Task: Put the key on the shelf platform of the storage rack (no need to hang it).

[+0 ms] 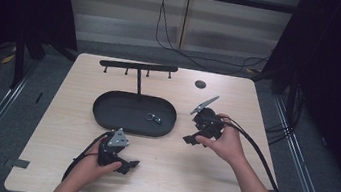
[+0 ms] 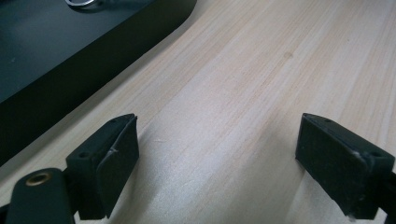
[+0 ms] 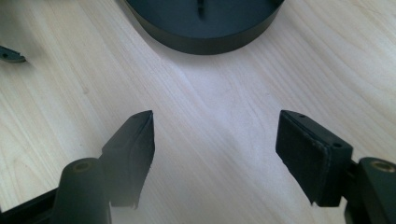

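Note:
A black oval tray (image 1: 105, 112) lies in the middle of the table, and a small metal ring with a clasp (image 1: 153, 118) rests inside it near its right end. A T-shaped black rack (image 1: 138, 66) rises from the tray's back. My left gripper (image 1: 129, 167) sits low over the wood in front of the tray, open, with nothing between its jaws (image 2: 217, 126). The tray's wall (image 2: 70, 79) and the ring (image 2: 84, 2) lie ahead of it to the left. My right gripper (image 1: 194, 129) hovers just right of the tray, open and holding nothing (image 3: 215, 121), facing the tray's rounded end (image 3: 205, 39).
The rack's crossbar carries several short pegs. A round black hole (image 1: 200, 84) sits in the tabletop at the back right. Cables trail from both grippers toward the table's front edge. A tip of the left gripper (image 3: 10, 54) shows far off in the right gripper view.

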Motion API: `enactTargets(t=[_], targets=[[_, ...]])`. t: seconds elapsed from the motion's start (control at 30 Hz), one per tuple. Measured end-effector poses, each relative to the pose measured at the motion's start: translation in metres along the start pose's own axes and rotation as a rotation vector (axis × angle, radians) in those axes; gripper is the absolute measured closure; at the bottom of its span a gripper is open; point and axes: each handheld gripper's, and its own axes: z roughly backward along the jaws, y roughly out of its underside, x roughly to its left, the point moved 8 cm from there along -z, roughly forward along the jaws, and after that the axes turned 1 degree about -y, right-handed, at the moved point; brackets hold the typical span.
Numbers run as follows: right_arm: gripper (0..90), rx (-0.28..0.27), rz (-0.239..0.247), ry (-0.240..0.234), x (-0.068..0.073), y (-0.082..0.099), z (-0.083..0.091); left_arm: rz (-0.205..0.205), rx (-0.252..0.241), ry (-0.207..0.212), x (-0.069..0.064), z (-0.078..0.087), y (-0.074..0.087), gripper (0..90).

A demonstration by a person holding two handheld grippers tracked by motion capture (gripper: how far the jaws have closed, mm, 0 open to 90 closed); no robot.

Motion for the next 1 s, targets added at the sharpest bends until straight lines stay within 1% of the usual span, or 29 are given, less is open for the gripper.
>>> enactTargets(t=[0.2, 0.3, 0.4, 0.77, 1.0], targets=[[28.4, -0.007, -0.002, -0.003, -0.003, 0.004, 0.006, 0.0, -0.001, 0.0, 0.0, 0.0, 0.0, 13.1], [28.5, 0.002, -0.001, 0.005, -0.007, 0.011, 0.007, 0.001, -0.002, 0.0, 0.0, 0.0, 0.0, 13.1], [28.4, 0.001, -0.005, 0.01, -0.008, 0.014, 0.008, 0.0, -0.001, 0.0, 0.0, 0.0, 0.0, 13.1], [28.5, -0.022, -0.017, 0.003, -0.015, 0.028, 0.016, 0.001, -0.002, 0.0, 0.0, 0.0, 0.0, 13.1], [28.5, -0.013, -0.033, 0.003, -0.02, 0.037, 0.013, 0.0, -0.001, 0.0, 0.0, 0.0, 0.0, 13.1]])
